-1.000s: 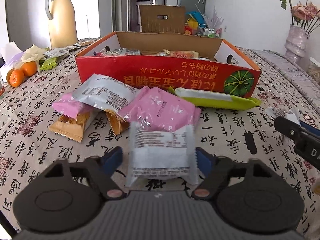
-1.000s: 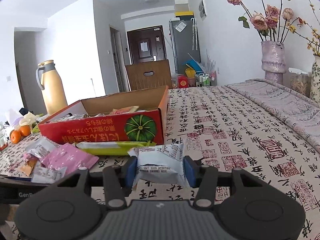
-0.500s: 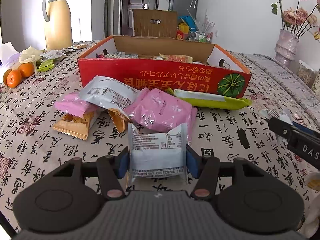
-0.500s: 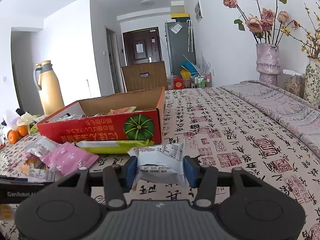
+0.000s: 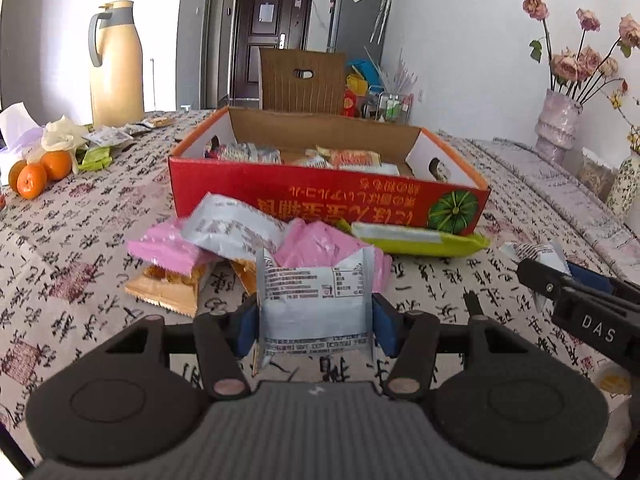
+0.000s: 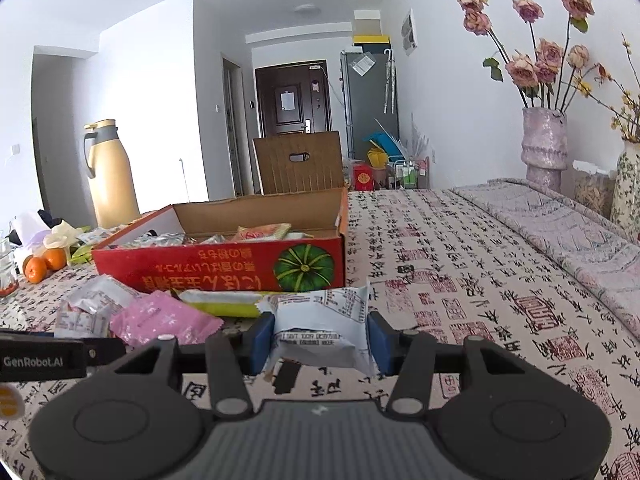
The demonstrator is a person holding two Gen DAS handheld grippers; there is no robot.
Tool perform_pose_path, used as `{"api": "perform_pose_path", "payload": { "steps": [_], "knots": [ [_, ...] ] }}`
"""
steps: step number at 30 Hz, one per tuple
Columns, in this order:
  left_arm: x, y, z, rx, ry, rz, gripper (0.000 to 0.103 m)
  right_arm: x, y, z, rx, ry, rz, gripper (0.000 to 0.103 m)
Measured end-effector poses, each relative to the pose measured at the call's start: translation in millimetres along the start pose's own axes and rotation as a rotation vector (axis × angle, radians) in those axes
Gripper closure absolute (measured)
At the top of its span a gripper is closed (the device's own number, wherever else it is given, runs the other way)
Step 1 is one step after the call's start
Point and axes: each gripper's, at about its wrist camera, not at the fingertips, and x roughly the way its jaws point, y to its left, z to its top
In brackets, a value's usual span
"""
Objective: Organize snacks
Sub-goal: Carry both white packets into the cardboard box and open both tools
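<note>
A white snack packet (image 5: 316, 304) hangs clear of the table, and my left gripper (image 5: 316, 326) is shut on it with a blue pad against each side. My right gripper (image 6: 320, 338) is shut on a second white snack packet (image 6: 324, 320), also lifted off the cloth. Ahead stands the red cardboard box (image 5: 320, 196) with the green pumpkin print, its top open and several snacks inside; the red cardboard box (image 6: 224, 268) shows in the right wrist view too. In front of it lie pink packets (image 5: 320, 248), a silver packet (image 5: 236, 228), an orange packet (image 5: 168, 284) and a long green packet (image 5: 420, 240).
A beige thermos jug (image 5: 116, 64) and oranges (image 5: 36, 172) sit at the table's far left. Vases with dried roses (image 6: 544, 148) stand at the right edge. A brown chair back (image 5: 302, 80) rises behind the box. The patterned tablecloth (image 6: 480, 264) covers the table.
My left gripper closed onto the white packet that lay between its open jaws and lifted it. My right gripper, holding its packet, rose a little; both views tilted up.
</note>
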Motion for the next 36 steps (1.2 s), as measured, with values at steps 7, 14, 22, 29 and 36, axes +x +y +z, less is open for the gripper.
{"api": "perform_pose_path", "payload": {
  "steps": [7,14,22,29,36],
  "knots": [
    [-5.0,7.2,17.1,0.008,-0.066,-0.025,0.045,3.3,15.8,12.6,-0.017,-0.017,0.003,0.053],
    [-6.8,13.2,41.9,0.034,-0.144,-0.052,0.045,13.0,28.7,29.8,-0.030,-0.037,0.006,0.053],
    [-2.2,17.5,73.0,0.046,-0.204,-0.062,0.045,29.8,41.9,54.8,-0.036,-0.062,0.006,0.053],
    [10.7,21.5,97.5,0.033,-0.224,-0.060,0.045,51.9,49.1,78.0,-0.039,-0.081,0.007,0.053],
    [31.3,23.2,120.5,0.017,-0.222,-0.062,0.045,81.6,53.5,97.2,-0.038,-0.078,0.012,0.053]
  ]
}}
